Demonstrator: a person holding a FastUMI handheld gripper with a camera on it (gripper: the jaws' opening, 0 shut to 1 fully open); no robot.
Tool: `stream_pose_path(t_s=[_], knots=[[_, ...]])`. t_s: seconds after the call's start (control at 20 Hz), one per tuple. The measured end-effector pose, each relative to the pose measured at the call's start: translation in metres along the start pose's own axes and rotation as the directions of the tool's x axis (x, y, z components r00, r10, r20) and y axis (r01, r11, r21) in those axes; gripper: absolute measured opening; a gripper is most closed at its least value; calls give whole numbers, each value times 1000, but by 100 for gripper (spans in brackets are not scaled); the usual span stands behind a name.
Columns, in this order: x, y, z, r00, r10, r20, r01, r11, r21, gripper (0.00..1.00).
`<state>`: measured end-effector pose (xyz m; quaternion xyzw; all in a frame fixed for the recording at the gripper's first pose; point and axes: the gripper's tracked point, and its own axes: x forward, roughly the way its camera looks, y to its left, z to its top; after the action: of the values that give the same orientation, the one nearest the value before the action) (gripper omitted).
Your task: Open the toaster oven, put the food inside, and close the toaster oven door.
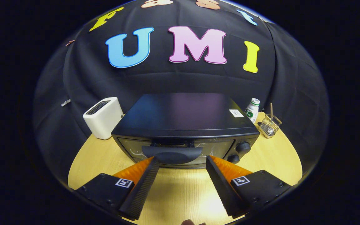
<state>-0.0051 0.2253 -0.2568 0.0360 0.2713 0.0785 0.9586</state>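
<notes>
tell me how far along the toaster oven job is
Done: nothing yet; the toaster oven door is shut. In hand: the gripper is open, fingertips flanking the door handle, gripping nothing. Left: pull the door open, load the food, which I can't spot here, then close it.

You are facing the toaster oven (184, 131) sitting mid-counter (270, 157), its door handle (172, 154) lying just ahead of your gripper (182, 162), whose fingers are standing spread. A toaster (102, 117) is sitting left; a bottle (252, 110) and wire basket (269, 125) right.

Counted on the desk (280, 156): one toaster oven (184, 125), one white toaster (103, 117), one bottle (252, 110), one wire holder (269, 125). Two knobs (243, 147) on the oven.
</notes>
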Motion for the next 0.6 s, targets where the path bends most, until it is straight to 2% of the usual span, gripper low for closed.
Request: stream_pose_path(t_s=[0.2,0.6], knots=[[-16,-6,16,999,7,44,-7,1000,6,99],[-77,-45,96,971,0,237,2,1000,-6,99]])
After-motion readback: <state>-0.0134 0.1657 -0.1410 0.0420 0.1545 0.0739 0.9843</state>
